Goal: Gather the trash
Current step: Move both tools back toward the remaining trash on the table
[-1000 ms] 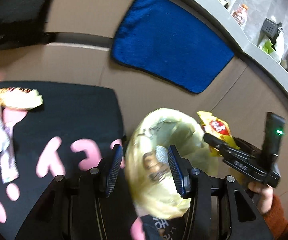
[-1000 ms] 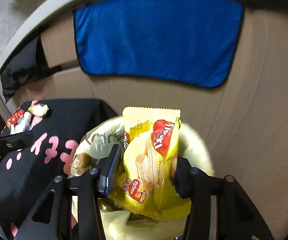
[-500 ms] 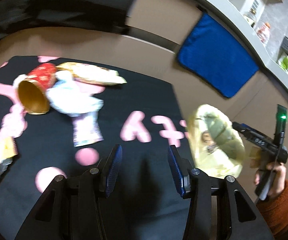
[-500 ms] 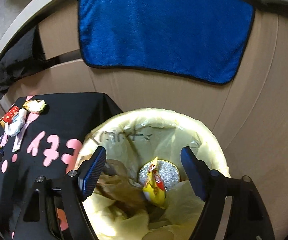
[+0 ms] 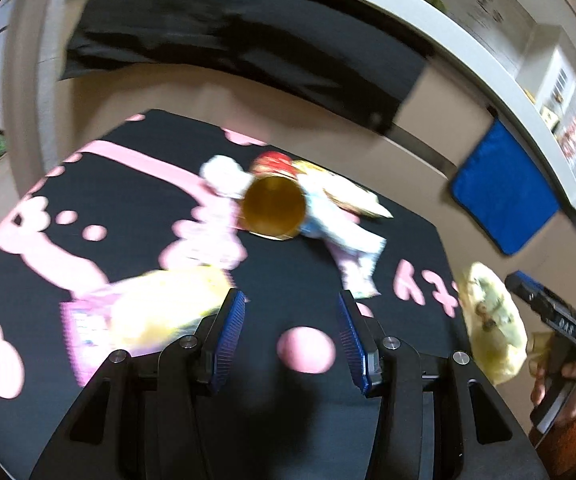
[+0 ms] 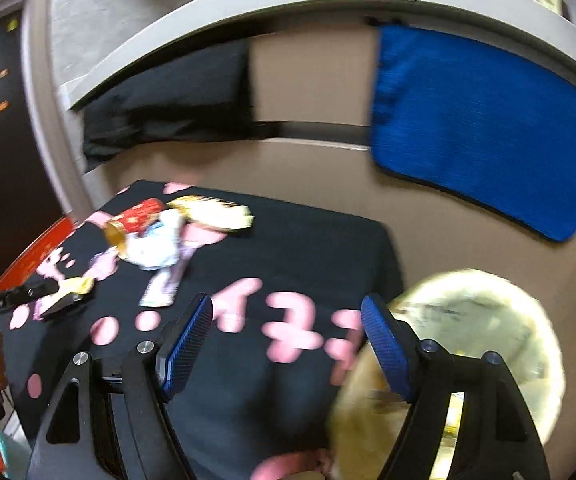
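Each handheld gripper is a black frame with two angled arms that end in fingers faced with ribbed blue pads (image 5: 228,332), and round silver screws (image 5: 391,343) sit at the joints. In the left wrist view the right gripper (image 5: 543,312) shows from the side as a black body with pale lettering and an upright black block behind it. The hand (image 5: 559,384) around its handle comes out of a rust-orange knitted sleeve (image 5: 571,428), and in the right wrist view the left gripper (image 6: 12,300) appears as a thin black bar with small white lettering.
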Demonstrator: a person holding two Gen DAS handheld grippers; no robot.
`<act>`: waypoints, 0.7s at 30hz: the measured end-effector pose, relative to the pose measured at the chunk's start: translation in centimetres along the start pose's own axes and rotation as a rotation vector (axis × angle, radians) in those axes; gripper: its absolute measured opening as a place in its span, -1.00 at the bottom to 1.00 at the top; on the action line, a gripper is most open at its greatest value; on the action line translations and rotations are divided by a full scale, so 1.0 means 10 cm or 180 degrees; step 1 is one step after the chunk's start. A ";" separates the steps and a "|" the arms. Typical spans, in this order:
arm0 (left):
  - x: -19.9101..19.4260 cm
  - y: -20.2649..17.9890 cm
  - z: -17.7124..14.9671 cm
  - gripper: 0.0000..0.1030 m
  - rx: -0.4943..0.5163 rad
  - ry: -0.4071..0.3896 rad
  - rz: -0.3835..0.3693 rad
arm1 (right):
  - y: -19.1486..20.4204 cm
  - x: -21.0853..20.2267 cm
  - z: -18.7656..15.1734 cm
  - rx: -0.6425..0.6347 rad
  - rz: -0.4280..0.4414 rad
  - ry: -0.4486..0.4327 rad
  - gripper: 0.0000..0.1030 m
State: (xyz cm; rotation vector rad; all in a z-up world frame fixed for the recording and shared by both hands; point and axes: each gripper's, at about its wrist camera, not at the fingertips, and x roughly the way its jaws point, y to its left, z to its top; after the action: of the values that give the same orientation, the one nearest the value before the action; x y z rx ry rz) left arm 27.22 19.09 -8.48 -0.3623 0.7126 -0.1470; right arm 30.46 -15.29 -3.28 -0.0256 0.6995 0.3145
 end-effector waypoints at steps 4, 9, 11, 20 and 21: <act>-0.08 0.28 0.03 -0.07 0.0055 -0.0115 0.0157 | 0.36 0.16 -0.06 -0.0137 0.0195 0.0138 0.43; 0.01 0.58 0.19 -0.07 0.0280 0.0010 0.0148 | 0.57 0.25 -0.14 -0.0187 0.0409 0.0261 0.43; 0.10 0.75 0.27 -0.07 0.0249 0.0111 0.0097 | 0.61 0.25 -0.18 -0.0208 0.0427 0.0285 0.43; 0.36 1.08 0.19 -0.07 -0.0128 0.0600 -0.0318 | 0.67 0.25 -0.27 -0.0247 0.0453 0.0395 0.43; 0.35 1.02 0.14 -0.07 -0.0034 0.0634 -0.0307 | 0.67 0.26 -0.27 -0.0242 0.0454 0.0412 0.43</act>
State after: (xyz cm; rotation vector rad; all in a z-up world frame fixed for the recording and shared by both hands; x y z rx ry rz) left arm 30.89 28.10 -13.43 -0.3958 0.8930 -0.2734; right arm 28.65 -8.51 -6.50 -0.0689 0.8192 0.4793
